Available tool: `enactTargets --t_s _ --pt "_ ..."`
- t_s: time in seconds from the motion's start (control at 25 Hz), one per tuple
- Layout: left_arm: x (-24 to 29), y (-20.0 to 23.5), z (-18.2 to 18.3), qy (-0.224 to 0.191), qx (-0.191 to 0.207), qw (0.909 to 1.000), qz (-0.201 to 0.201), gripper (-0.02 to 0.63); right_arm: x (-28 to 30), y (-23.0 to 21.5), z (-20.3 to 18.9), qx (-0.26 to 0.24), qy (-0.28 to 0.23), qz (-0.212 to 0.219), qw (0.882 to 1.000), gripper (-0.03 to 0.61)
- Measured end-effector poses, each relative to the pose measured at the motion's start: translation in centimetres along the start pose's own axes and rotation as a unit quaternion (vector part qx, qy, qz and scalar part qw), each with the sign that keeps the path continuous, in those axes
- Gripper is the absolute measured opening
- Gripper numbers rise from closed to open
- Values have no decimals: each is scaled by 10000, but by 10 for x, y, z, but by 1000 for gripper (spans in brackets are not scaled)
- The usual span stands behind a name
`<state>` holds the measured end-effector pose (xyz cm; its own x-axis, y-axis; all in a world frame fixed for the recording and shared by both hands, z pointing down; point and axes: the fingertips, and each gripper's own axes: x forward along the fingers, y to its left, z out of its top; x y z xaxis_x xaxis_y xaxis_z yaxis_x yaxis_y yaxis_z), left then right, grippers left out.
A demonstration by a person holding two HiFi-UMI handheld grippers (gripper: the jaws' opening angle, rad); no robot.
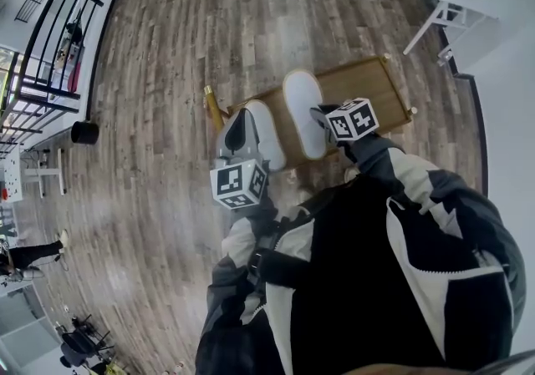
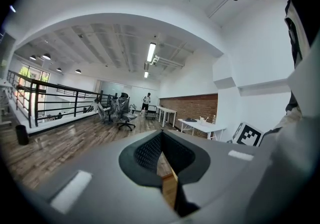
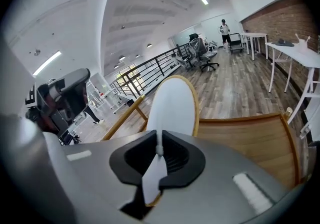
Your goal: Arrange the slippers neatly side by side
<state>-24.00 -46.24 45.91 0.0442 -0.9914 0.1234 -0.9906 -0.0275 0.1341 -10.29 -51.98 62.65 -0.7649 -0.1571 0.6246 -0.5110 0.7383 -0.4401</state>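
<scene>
Where the head view looks down past a black-and-white jacket (image 1: 368,281), a low wooden tabletop (image 1: 368,85) with a raised rim stands on the plank floor (image 1: 167,48), and both white slippers are at its left half. The held slipper (image 1: 303,110) lies lengthwise across the wood, its near end at the right gripper (image 1: 320,114). The other slipper (image 1: 266,139) is just to its left, roughly parallel, over the tabletop's left end and just beside the left gripper (image 1: 241,127); whether they touch I cannot tell. A black bin (image 1: 84,131) stands well apart by the railing, its inside not visible.

In the left gripper view, the left gripper (image 2: 161,155) has its jaws drawn together, only a thin wood-coloured sliver showing in the gap. It points out across the room toward office chairs (image 2: 120,113) and white tables (image 2: 200,125). The bin (image 2: 21,134) is at the far left.

In the right gripper view, the right gripper (image 3: 159,150) is pinched narrowly on the thin white edge of the held slipper (image 3: 172,103). The slipper's tan-rimmed oval stretches away over the tabletop (image 3: 245,138).
</scene>
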Motion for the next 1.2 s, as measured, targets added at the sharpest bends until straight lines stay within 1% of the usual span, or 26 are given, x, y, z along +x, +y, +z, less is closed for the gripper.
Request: enactTargets --t_s 0.28,0.48,0.72,0.84,1.08,1.2 --pt "-12 13 -1 47 -24 9999 95 18 10 11 -1 -238 88 -62 9997 26" --pt "-16 8 -6 188 230 9996 -13 18 25 3 -11 -217 267 -131 9993 26" --pt "-21 4 -13 308 263 9990 -207 18 52 0 -21 -130 517 -200 9984 26" --pt "-26 10 -15 312 295 9989 -164 18 69 -5 -26 -61 628 -268 9976 26" --pt "-36 19 -14 420 393 9983 -82 18 103 -23 -37 -252 1031 -588 9926 26" --pt "-40 25 -19 474 362 9982 3 18 116 -31 -43 -264 1151 -684 9906 26"
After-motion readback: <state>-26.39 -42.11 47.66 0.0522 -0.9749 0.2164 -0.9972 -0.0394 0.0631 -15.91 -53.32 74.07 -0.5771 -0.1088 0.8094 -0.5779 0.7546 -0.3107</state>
